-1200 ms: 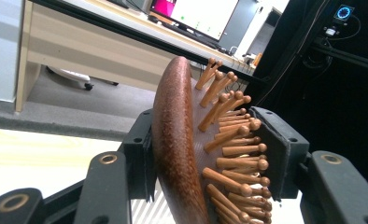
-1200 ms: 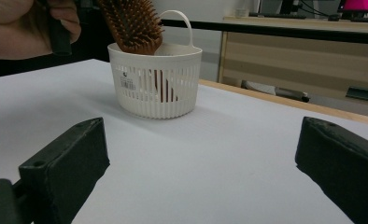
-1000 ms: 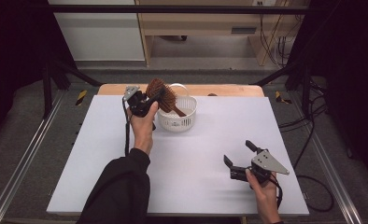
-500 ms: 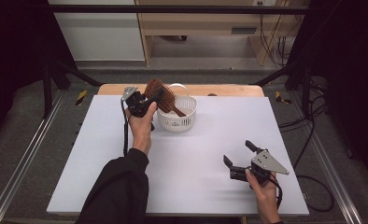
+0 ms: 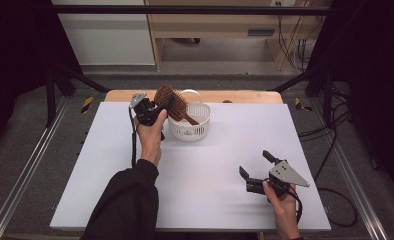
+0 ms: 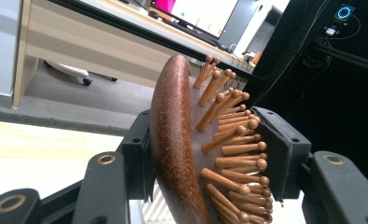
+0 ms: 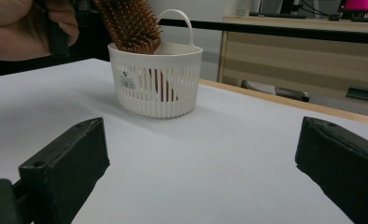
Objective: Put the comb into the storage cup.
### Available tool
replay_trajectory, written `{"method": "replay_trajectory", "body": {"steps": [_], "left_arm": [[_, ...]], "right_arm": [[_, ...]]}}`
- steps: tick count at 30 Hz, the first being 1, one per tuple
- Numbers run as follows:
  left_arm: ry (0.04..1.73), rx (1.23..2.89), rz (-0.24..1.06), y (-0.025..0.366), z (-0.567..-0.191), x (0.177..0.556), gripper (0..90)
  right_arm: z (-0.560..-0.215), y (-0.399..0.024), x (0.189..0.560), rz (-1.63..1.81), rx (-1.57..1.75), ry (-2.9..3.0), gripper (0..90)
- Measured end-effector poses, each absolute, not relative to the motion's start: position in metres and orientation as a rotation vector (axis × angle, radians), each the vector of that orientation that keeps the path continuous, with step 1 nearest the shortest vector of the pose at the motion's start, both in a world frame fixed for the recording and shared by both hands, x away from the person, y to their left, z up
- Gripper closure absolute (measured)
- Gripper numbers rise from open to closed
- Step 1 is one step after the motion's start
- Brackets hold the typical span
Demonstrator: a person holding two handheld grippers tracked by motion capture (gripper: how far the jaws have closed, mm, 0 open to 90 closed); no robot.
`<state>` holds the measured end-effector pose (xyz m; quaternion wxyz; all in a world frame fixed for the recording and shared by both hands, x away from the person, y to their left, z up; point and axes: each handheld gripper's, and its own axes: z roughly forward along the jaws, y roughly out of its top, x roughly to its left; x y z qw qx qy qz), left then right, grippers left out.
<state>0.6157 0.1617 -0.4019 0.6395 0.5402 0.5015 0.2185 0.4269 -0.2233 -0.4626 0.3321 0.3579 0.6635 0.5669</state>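
A brown wooden hairbrush [image 5: 169,100] leans into a white slatted basket [image 5: 191,131] at the table's far middle, its handle down inside and its head over the left rim. My left gripper [image 5: 162,107] is shut on the brush head. In the left gripper view one pad lies on the hairbrush's [image 6: 173,140] smooth back and the other on the bristle tips. My right gripper [image 5: 254,163] rests open near the front right of the table, with nothing between its fingers. In the right gripper view it faces the basket [image 7: 145,88] and the hairbrush [image 7: 128,23] from a distance.
The white table top [image 5: 225,150] has a wooden strip along its far edge. Metal rails run along both sides of the table. A wooden bench and cables stand behind it. The person's left forearm in a black sleeve [image 5: 127,205] crosses the front left.
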Motion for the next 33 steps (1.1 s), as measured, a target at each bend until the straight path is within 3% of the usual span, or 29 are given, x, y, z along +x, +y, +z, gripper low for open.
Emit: {"method": "replay_trajectory", "body": {"steps": [33], "left_arm": [[1.163, 1.224, 0.479, 0.168, -0.406, 0.6172, 44.0]], "right_arm": [[-0.463, -0.2228, 0.4272, 1.484, 0.937, 1.736, 2.7]]}}
